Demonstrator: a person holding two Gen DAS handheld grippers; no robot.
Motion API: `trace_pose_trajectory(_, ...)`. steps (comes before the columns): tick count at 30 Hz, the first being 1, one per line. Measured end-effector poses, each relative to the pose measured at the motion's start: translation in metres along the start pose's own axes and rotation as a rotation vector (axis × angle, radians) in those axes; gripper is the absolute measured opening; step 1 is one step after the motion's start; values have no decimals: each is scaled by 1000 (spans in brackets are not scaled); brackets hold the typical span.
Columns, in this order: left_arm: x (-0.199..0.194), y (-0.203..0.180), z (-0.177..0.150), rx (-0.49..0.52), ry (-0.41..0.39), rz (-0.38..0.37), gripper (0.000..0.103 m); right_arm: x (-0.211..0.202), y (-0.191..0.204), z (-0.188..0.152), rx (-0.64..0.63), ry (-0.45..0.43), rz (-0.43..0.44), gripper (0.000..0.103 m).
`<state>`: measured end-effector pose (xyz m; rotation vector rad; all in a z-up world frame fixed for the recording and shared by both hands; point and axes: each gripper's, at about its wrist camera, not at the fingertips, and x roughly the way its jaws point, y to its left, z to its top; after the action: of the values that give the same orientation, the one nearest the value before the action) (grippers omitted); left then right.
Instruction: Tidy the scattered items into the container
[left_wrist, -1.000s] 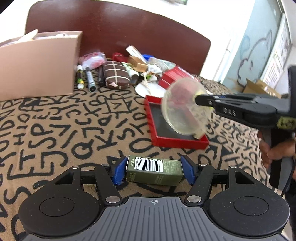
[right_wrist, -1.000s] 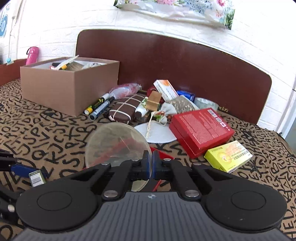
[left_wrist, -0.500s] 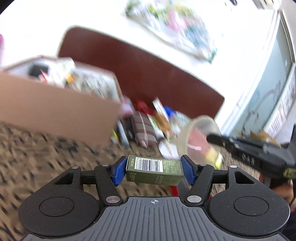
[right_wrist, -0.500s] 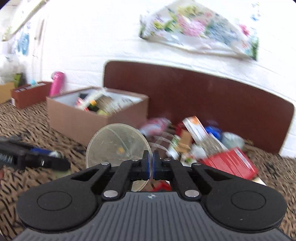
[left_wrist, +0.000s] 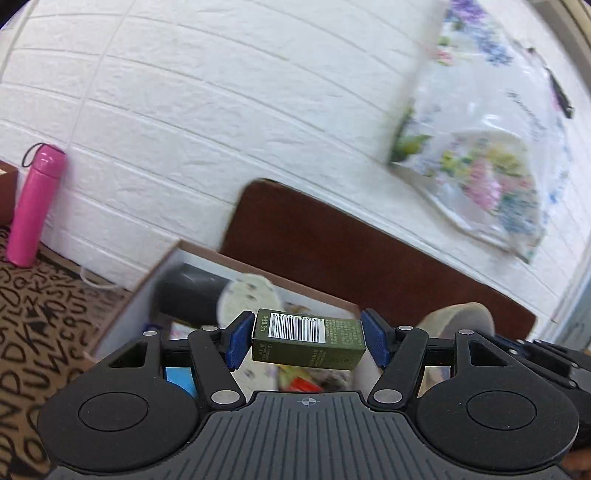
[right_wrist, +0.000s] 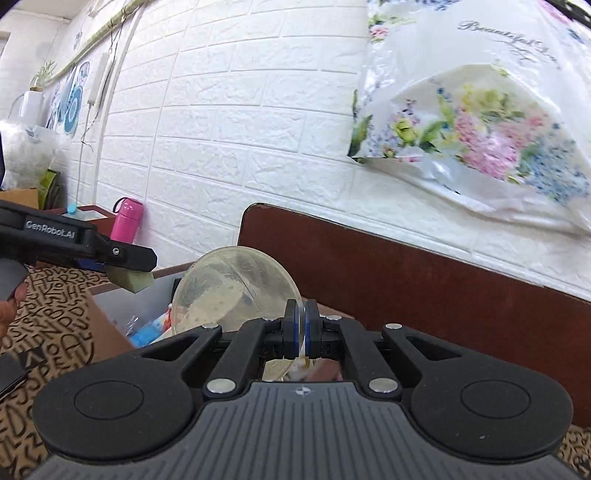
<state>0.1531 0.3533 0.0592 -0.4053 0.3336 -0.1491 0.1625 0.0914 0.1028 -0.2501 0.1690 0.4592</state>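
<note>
Your left gripper clamps the green carton and your right gripper pinches the clear lid, both held just above the open cardboard box. Several things already lie inside; these two remain unreleased.

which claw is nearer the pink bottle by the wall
Left. The left claw, gripping the green box, is on the side toward the pink bottle. The right claw, pinching the clear lid, sits farther from it, beyond the left one.
</note>
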Motion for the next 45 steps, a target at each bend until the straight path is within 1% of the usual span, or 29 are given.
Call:
trace_pose_trajectory(2, 15, 18, 3, -26, 6, 24, 65, 22, 7, -2, -28, 0, -18, 3)
trace_pose_trajectory(4, 30, 32, 2, -33, 31, 42, 65, 42, 14, -9, -50, 15, -16, 3)
trace_pose_trajectory(5, 38, 37, 0, -34, 53, 45, 76, 51, 19, -14, -63, 28, -11, 4)
trace_pose_trajectory(6, 44, 42, -3, -38, 80, 53, 79, 60, 23, -20, -82, 48, 2, 7)
trace_pose_trajectory(7, 48, 45, -6, -44, 106, 70, 88, 67, 29, -26, -111, 87, 32, 29)
trace_pose_trajectory(8, 50, 47, -10, -46, 122, 85, 96, 72, 34, -32, -142, 127, 52, 45)
trace_pose_trajectory(9, 50, 49, -13, -46, 123, 97, 98, 71, 39, -39, -173, 130, 46, 69)
trace_pose_trajectory(10, 48, 50, -15, -46, 114, 103, 101, 66, 45, -45, -210, 105, 25, 75)
trace_pose_trajectory(12, 42, 53, -18, -63, 93, 107, 103, 56, 54, -53, -286, 81, -15, 78)
trace_pose_trajectory(13, 38, 55, -19, -76, 88, 109, 103, 52, 56, -55, -304, 78, -21, 83)
trace_pose_trajectory(15, 34, 54, -19, -92, 83, 118, 103, 44, 55, -57, -304, 71, -11, 87)
trace_pose_trajectory(18, 25, 47, -20, -64, 70, 127, 103, 35, 52, -58, -289, 73, -10, 88)
trace_pose_trajectory(22, 7, 35, -23, -32, 45, 131, 103, 20, 38, -54, -212, 68, 1, 97)
trace_pose_trajectory(24, -1, 29, -25, -27, 42, 136, 103, 12, 31, -53, -174, 72, 17, 97)
trace_pose_trajectory(27, -14, 18, -30, -11, 35, 138, 103, -1, 23, -50, -113, 85, 14, 97)
trace_pose_trajectory(30, -29, 6, -36, 11, 27, 123, 103, -19, 12, -47, -5, 94, 70, 100)
trace_pose_trajectory(33, -46, -9, -43, 40, 32, 128, 103, -40, 3, -46, 106, 108, 141, 102)
trace_pose_trajectory(36, -62, -27, -51, 80, 45, 155, 103, -60, -1, -45, 186, 137, 193, 102)
trace_pose_trajectory(38, -72, -40, -55, 111, 56, 184, 103, -71, -2, -43, 210, 160, 226, 102)
trace_pose_trajectory(41, -84, -59, -62, 172, 66, 255, 103, -85, 1, -39, 200, 202, 244, 102)
trace_pose_trajectory(43, -91, -71, -67, 213, 54, 299, 103, -94, 3, -35, 193, 205, 251, 102)
trace_pose_trajectory(45, -97, -79, -69, 235, 55, 313, 103, -102, 3, -32, 204, 201, 260, 102)
